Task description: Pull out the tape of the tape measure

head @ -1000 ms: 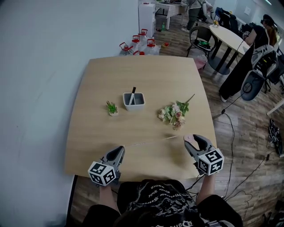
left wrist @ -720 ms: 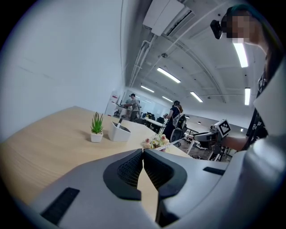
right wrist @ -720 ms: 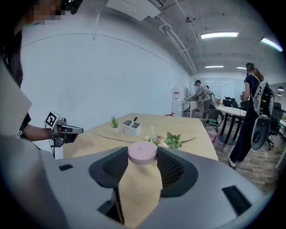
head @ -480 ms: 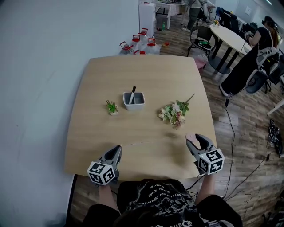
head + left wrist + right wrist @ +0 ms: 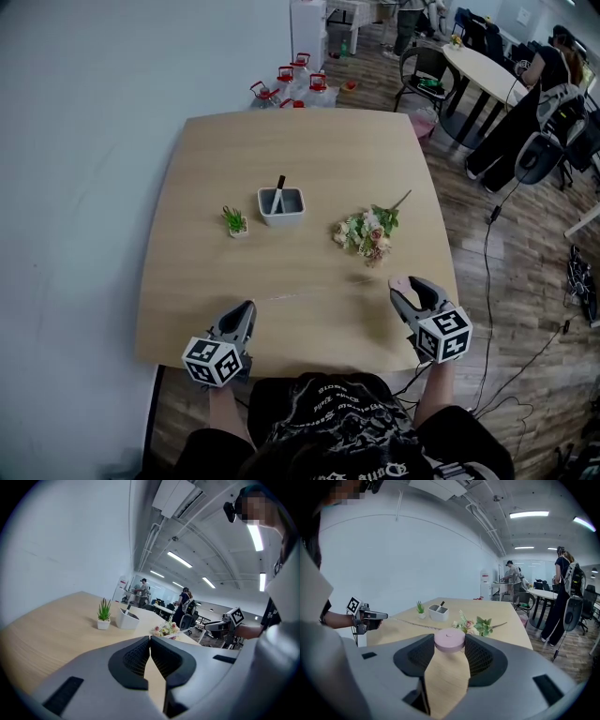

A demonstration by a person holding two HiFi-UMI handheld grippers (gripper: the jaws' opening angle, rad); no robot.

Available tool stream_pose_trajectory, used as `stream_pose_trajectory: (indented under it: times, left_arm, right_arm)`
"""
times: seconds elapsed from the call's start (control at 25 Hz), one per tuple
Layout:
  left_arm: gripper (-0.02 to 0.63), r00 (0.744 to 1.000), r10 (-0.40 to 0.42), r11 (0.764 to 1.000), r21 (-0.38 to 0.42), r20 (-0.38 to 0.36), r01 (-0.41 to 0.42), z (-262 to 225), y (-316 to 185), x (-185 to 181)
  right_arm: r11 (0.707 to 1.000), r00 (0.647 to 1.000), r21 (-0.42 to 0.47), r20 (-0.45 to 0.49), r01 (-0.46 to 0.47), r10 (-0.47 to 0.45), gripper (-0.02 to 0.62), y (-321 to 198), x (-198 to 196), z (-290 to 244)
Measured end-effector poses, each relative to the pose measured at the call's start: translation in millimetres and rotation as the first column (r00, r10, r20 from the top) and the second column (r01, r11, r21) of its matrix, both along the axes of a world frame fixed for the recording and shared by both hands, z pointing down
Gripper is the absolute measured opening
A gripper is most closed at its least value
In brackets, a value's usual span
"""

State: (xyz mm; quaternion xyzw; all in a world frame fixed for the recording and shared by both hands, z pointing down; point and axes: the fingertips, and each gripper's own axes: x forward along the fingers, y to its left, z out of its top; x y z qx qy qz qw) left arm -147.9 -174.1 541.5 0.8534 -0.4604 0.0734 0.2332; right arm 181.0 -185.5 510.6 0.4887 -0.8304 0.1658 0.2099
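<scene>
Broadly, most of the head view is taken up by the pale wooden table (image 5: 300, 150), whose near edge is flanked by the two hand-held grippers. The right gripper (image 5: 405, 284) is held over the table's near right corner. Its jaws are set fairly wide and are closed on the round pink tape measure (image 5: 449, 640), which is gripped by its sides at the jaw tips. The left gripper (image 5: 246, 309) is held well apart from it, over the near left part of the table. Its pads are pressed fully together, and the free end of the tape is judged to be pinched between them.

Further back, a bunch of artificial flowers (image 5: 367, 234) is laid on the table, with a grey pen holder (image 5: 281, 204) and a small potted plant (image 5: 233, 221) to its left. A dark pen (image 5: 278, 187) is stood in the holder.

The thin, pale tape (image 5: 309, 295) is stretched just above the tabletop from one gripper to the other.

Compared with a second earlier, little is altered. The right gripper is kept where it was, the left one is shifted only slightly outward, and the drawn-out span is hardly lengthened. The pull is therefore judged to be largely done and held, with both grips secure.
</scene>
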Motion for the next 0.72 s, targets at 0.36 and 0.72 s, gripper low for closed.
stream_pose_trajectory:
  times: [0.36,0.72]
  left_arm:
    - [0.012,0.999,0.044,0.999,0.011,0.002,-0.044,-3.0,-0.7,12.0]
    - [0.014,0.999,0.040,0.999,0.012,0.007,-0.040,-3.3,1.3,16.8]
  right_arm:
    - [0.996,0.996,-0.020,0.012,0.085,-0.084,0.219,2.2,-23.6,2.3]
    - [0.992,0.992,-0.030,0.019,0.122,-0.121,0.219,6.6,-33.8,4.6]
